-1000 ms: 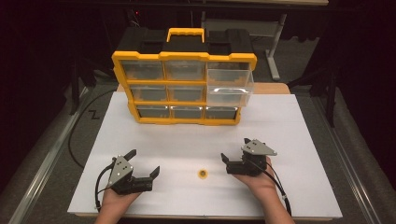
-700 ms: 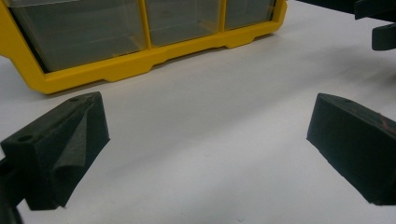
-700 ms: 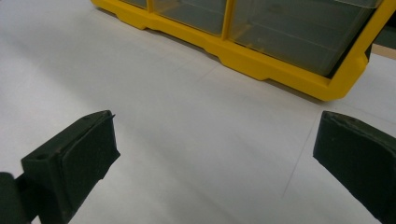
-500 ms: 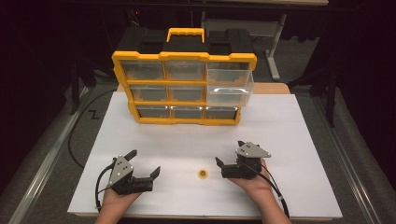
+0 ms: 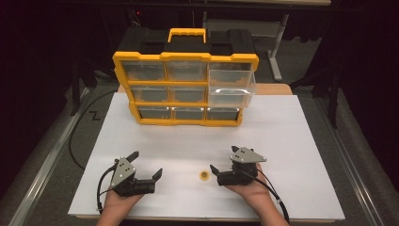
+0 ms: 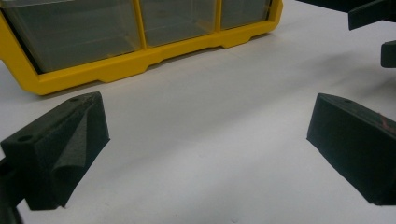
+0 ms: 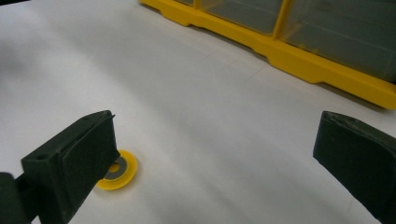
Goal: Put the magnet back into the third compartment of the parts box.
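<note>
One drawer cabinet, one small ring and two tongs on one white tabletop (image 5: 301,141).

There is one yellow drawer cabinet (image 5: 185,89) with three rows of clear drawers: seven small ones plus one larger drawer (image 5: 231,87), eight in all. One small yellow ring (image 5: 204,175) lies alone. Two hand-held tongs are present, the left tongs (image 5: 147,164) and the right tongs (image 5: 224,160), each with two black jaws.

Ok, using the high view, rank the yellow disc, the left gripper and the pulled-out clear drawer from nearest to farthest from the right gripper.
1. Yellow disc: on the white board just off the jaw tips of the right gripper, toward the left gripper.
2. Left gripper: farther along the same near edge, beyond the disc.
3. Pulled-out clear drawer: at the far side of the board, on the right of the yellow cabinet.
</note>
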The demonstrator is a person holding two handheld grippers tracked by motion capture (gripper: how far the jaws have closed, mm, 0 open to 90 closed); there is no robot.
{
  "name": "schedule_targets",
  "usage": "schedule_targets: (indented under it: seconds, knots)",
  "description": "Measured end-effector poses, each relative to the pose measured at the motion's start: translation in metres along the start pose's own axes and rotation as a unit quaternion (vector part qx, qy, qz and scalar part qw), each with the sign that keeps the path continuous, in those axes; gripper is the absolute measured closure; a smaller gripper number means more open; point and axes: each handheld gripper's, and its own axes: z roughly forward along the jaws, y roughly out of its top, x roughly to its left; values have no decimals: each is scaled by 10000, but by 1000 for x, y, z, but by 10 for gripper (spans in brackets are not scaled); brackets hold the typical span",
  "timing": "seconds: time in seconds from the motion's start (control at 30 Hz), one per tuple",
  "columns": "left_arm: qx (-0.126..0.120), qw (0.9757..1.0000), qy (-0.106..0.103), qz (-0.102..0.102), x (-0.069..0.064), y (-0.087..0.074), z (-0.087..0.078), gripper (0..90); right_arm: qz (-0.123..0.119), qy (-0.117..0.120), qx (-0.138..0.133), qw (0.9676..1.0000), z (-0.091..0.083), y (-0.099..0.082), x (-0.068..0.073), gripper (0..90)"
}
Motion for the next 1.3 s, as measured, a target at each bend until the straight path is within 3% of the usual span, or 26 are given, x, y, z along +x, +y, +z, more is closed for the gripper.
schedule_targets:
  seconds: [0.43,0.73,1.0,1.3]
  knots:
    - [-44,10000,2,-1,2,0,-2,1,-307,362,178,9987,9,3,24,11]
    - [-37,10000,-16,0,2,0,-1,1,-122,766,488,9958,15,3,31,12]
    - [-48,10000,-23,5,2,0,-2,1,-62,901,704,9934,19,2,33,42]
    - [-52,10000,-23,12,3,0,-2,2,-157,978,887,9911,21,1,34,201]
